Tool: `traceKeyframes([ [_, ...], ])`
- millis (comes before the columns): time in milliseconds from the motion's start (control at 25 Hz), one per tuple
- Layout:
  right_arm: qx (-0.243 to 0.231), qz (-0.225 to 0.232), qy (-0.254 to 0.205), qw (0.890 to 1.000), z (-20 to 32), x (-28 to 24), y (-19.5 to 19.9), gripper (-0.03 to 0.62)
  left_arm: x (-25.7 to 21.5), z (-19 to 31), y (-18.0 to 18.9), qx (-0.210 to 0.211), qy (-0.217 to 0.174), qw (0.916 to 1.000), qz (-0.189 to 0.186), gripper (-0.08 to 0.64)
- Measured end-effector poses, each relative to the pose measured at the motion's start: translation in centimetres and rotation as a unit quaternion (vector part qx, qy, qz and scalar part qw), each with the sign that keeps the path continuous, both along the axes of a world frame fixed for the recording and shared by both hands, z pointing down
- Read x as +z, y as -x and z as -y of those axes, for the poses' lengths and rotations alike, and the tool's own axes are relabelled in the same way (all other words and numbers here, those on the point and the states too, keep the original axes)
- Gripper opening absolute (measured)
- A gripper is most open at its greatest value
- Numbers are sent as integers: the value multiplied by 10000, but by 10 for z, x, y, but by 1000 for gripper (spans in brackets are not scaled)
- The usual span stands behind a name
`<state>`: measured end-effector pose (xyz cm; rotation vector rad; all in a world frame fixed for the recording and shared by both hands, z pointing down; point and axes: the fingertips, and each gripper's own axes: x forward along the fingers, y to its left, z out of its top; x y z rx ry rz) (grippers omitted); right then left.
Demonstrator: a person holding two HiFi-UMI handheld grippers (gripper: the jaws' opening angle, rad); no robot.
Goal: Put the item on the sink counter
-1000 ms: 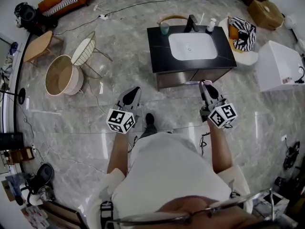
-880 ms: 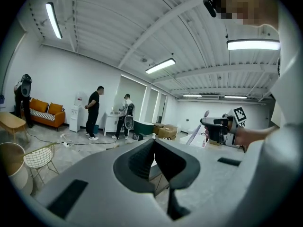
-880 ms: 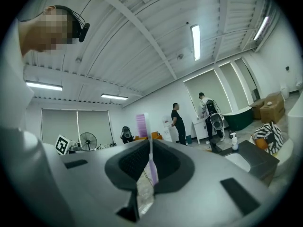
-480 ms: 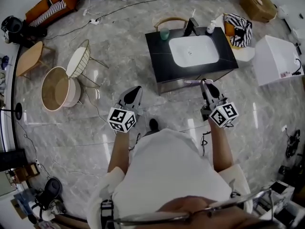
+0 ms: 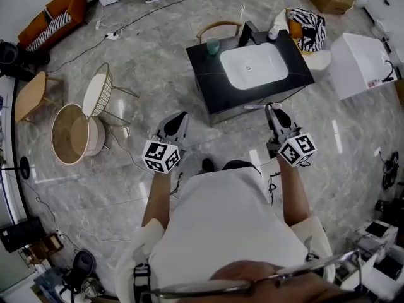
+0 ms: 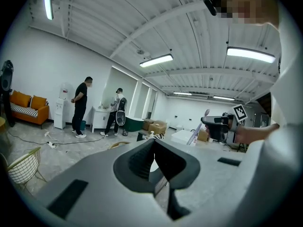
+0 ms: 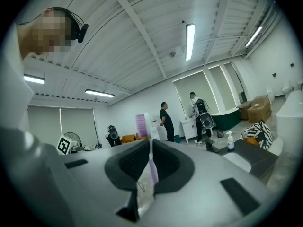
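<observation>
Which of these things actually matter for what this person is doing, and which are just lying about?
In the job: thin purple-and-white toothbrush, right gripper shut on it, black sink counter with white basin.
Lying about: green cup, round wooden tub, wire chair, striped bag, orange sofa.

Grey marble floor [image 5: 95, 188] (glossy, cable-strewn), an orange sofa [image 5: 66, 8] off left, strip lights [image 6: 156, 60] overhead.

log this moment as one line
right gripper: shut on toothbrush | left gripper: shut, empty | sink counter: ahead of person, toothbrush not yet on it
</observation>
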<state>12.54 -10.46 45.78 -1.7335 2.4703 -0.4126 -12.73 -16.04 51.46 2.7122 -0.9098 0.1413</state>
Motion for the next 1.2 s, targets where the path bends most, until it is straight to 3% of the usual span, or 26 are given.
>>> traceKeyframes([
  [280,131,33,26,9999,17,2,-10,26,4,20,-11,121,79,9999,-10,5],
  [560,-38,62,90,9999,53,11,-25,28,5,46,-27,18,165,9999,-39,5],
  [1200,-1019,90,265,9944,192,26,-82,28,2,127,-98,-724,209,9972,22,5],
])
